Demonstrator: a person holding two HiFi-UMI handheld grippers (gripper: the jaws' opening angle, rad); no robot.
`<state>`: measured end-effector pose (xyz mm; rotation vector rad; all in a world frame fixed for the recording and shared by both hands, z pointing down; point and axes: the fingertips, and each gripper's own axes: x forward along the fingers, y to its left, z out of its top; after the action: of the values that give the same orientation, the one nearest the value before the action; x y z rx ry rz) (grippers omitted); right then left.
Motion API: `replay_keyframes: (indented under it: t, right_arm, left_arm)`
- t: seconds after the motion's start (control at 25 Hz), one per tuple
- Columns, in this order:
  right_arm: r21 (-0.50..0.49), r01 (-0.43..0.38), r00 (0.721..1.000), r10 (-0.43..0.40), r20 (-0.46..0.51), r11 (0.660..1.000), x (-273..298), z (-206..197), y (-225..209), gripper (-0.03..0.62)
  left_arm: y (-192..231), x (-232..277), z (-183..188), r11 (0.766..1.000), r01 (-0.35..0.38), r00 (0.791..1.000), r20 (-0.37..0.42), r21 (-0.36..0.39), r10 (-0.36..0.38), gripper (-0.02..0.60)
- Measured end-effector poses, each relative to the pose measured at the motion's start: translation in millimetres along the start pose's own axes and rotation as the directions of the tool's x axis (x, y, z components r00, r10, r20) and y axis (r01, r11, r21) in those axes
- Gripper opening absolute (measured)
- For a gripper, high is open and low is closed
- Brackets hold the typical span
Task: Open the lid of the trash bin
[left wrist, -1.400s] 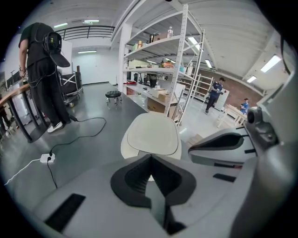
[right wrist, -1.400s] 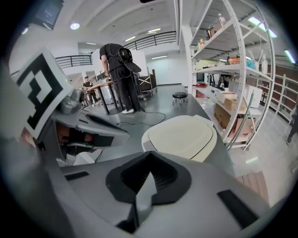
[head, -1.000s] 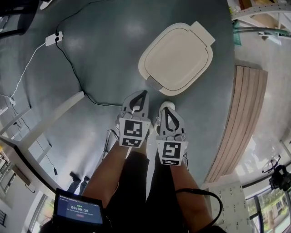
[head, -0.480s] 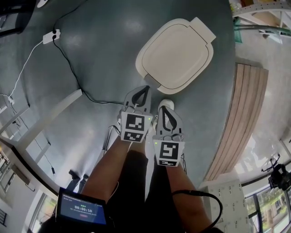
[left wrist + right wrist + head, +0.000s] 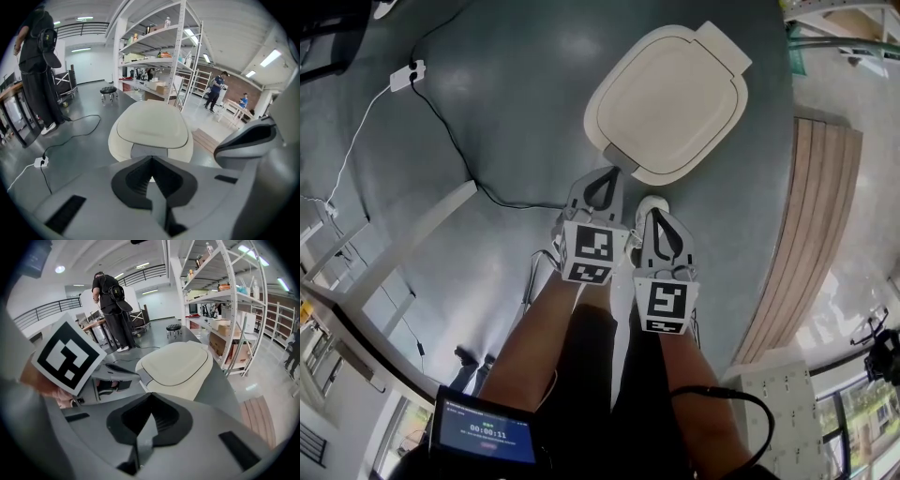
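A cream trash bin (image 5: 670, 98) stands on the grey floor, its lid (image 5: 151, 126) flat and down, a grey tab (image 5: 617, 153) on its near edge. My left gripper (image 5: 614, 173) is shut with nothing in it, its tip just short of that tab. My right gripper (image 5: 654, 214) is shut too, empty, a little further back beside the left one. In the right gripper view the bin (image 5: 178, 365) lies straight ahead, with the left gripper (image 5: 117, 376) to its left.
A black cable (image 5: 455, 150) and a white power strip (image 5: 405, 75) lie on the floor at left. A wooden slatted panel (image 5: 811, 234) runs along the right. Metal shelving (image 5: 159, 51) stands behind the bin; a person (image 5: 112, 310) stands further off.
Both grippers have moved forward toward the bin's near edge; the left tip is now close to the grey tab. The lid has stayed down.
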<state>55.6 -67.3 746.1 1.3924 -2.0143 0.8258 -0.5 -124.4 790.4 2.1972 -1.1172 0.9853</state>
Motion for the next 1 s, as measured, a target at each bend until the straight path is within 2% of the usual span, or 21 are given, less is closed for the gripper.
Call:
replay_keyframes:
  t: [0.08, 0.4, 0.52, 0.68, 0.88, 1.0]
  right_arm:
    - [-0.004, 0.000, 1.000, 0.000, -0.004, 1.000, 1, -1, 0, 0.000]
    - [0.006, -0.010, 1.000, 0.010, -0.005, 1.000, 6, -1, -1, 0.000]
    - [0.012, -0.006, 1.000, 0.006, -0.013, 1.000, 7, -3, -5, 0.000]
    - [0.031, 0.009, 1.000, -0.009, -0.017, 0.999, 8, -3, -9, 0.000]
    - [0.029, -0.010, 1.000, 0.011, -0.023, 1.000, 11, -4, -4, 0.000]
    - [0.037, -0.013, 1.000, 0.014, -0.026, 0.999, 13, -7, -4, 0.000]
  left_arm:
    - [-1, 0, 1, 1.000, -0.001, 1.000, 0.003, 0.005, 0.001, -0.003]
    - [3, 2, 3, 0.997, 0.006, 1.000, 0.030, -0.082, -0.003, -0.002]
    - [2, 4, 0, 0.999, 0.002, 1.000, 0.002, -0.037, -0.002, -0.002]
    - [2, 5, -1, 1.000, 0.007, 1.000, -0.026, -0.026, -0.007, -0.003]
    - [3, 5, 0, 0.998, -0.001, 1.000, -0.004, -0.066, 0.001, -0.002]
    - [3, 5, -1, 0.998, 0.003, 1.000, -0.007, -0.065, -0.003, -0.002]
